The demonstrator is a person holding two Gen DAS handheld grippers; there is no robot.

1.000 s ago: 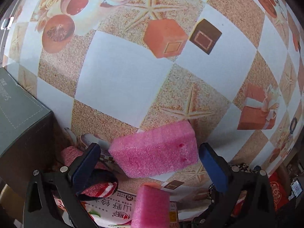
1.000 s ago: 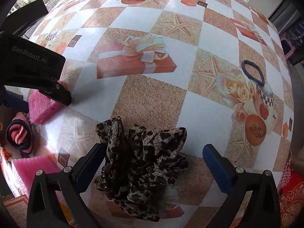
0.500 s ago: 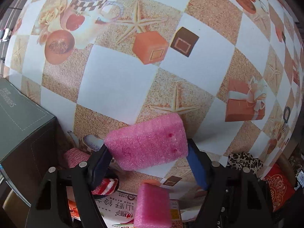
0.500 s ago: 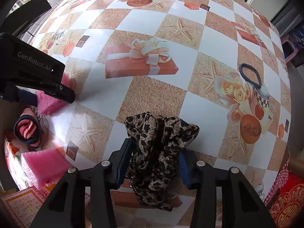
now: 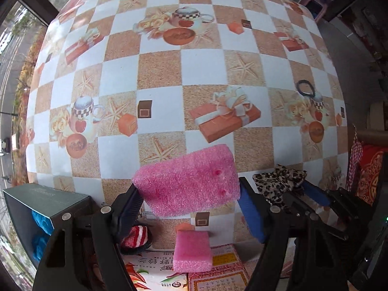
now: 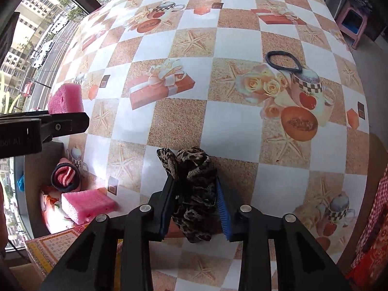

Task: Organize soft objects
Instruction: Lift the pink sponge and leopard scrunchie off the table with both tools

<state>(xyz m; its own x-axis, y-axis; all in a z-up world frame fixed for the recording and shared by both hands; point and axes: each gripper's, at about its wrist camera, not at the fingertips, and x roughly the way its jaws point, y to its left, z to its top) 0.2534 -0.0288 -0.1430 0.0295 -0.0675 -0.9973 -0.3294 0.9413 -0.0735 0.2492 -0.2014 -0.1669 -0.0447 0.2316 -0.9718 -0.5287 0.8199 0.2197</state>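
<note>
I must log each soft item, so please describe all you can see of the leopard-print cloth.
The leopard-print cloth is thin, crumpled fabric, brown and black spotted, bunched into a loose bundle. The right gripper is closing its jaws on it, both pads pressing its sides; folds stick out beyond the fingertips. It hangs over the checkered tablecloth; whether it touches cannot be told.

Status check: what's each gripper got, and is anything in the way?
Left gripper shut on pink foam block, clear of the table. Right gripper jaws closing on leopard-print scrunchie. Nothing blocking; second foam block and black hair tie lie apart.
</note>
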